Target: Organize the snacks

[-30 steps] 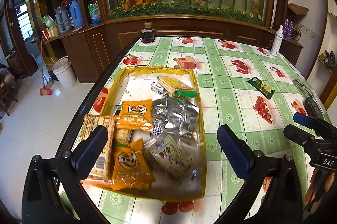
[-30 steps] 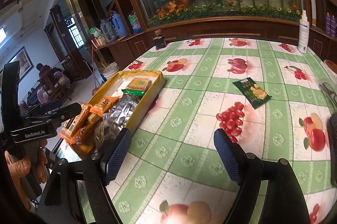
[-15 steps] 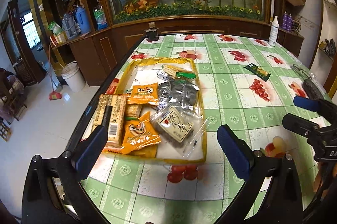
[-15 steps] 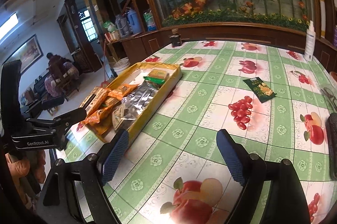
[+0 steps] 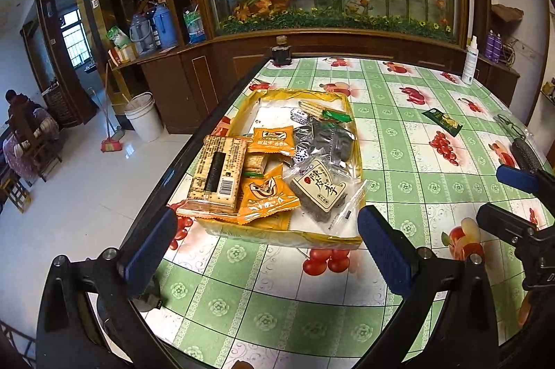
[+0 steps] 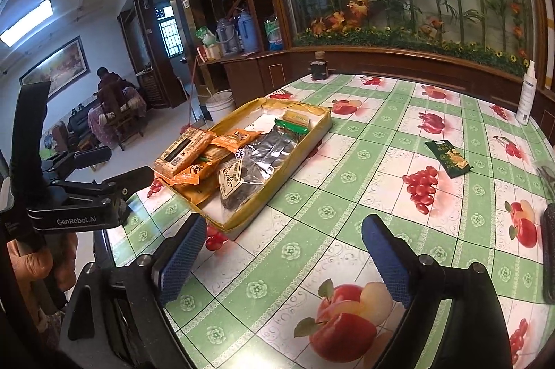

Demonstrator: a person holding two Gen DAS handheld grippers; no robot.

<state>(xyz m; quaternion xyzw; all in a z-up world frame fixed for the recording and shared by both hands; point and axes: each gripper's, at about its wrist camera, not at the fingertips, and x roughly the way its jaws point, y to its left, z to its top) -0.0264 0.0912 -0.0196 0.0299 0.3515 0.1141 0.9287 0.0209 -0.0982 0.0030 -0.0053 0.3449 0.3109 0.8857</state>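
The yellow tray (image 5: pixel 277 235) sits at the left side of the table (image 5: pixel 399 195), near its edge, and holds the gathered snacks. A long cracker pack (image 5: pixel 216 173) lies along its left side, two orange sachets (image 5: pixel 267 195) overlap beside it, and a clear bag of dark plums (image 5: pixel 321 190) rests at the near right corner. The packs lie piled loosely, not sorted.

One green packet (image 6: pixel 447 157) lies alone on the tablecloth, well apart from the tray to the right. In the inspector's judgement it is the item yet to be collected.

The left gripper (image 5: pixel 267 245) hangs near the tray's near rim with its jaws spread and nothing between them. The right gripper (image 6: pixel 281 254) stands over bare cloth on the near side. Its jaws have just been opening and are spread wide and empty, apparently ready for a flat packet.
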